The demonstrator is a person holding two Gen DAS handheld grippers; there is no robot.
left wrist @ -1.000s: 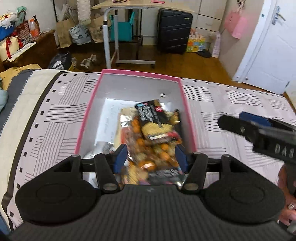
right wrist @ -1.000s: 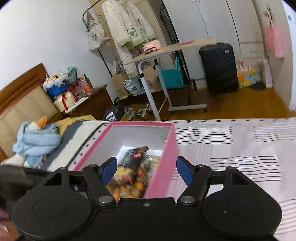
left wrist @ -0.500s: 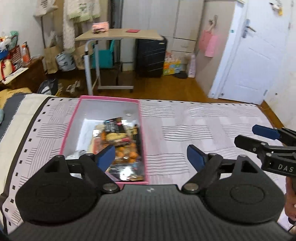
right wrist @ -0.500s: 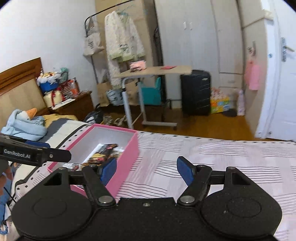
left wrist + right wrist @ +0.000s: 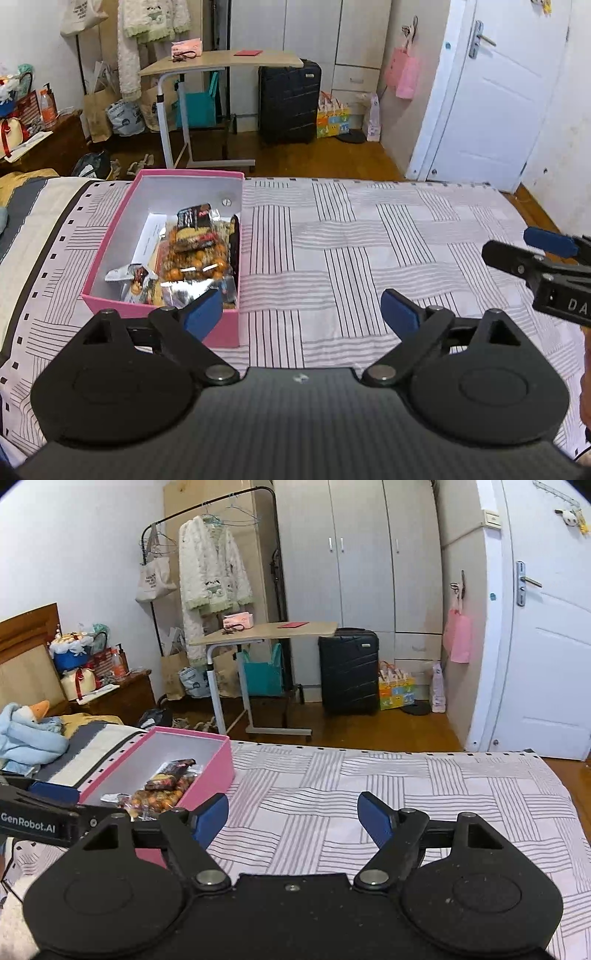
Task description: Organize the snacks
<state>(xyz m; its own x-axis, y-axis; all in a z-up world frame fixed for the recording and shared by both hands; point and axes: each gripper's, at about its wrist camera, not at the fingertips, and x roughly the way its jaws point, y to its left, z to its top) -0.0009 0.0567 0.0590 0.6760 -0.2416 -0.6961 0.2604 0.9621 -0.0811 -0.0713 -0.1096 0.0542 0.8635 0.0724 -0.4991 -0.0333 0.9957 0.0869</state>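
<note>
A pink box (image 5: 110, 236) with a white inside sits on the striped bedspread, left of centre; it also shows in the right wrist view (image 5: 218, 768). Several snack packets (image 5: 195, 254) lie in it, also seen in the right wrist view (image 5: 162, 790). My left gripper (image 5: 301, 310) is open and empty, above the bedspread just right of the box's near corner. My right gripper (image 5: 293, 812) is open and empty, over bare bedspread right of the box. The right gripper also shows at the right edge of the left wrist view (image 5: 535, 251).
The bedspread (image 5: 369, 236) stretches to the right of the box. Beyond the bed are a rolling table (image 5: 221, 62), a black suitcase (image 5: 288, 99) and a white door (image 5: 498, 92). A blue soft toy (image 5: 29, 734) lies at the bed's left.
Both grippers have pulled back and up from the box and swung right. The left gripper's fingers, earlier over the snacks in the box, have opened wider and are empty.
</note>
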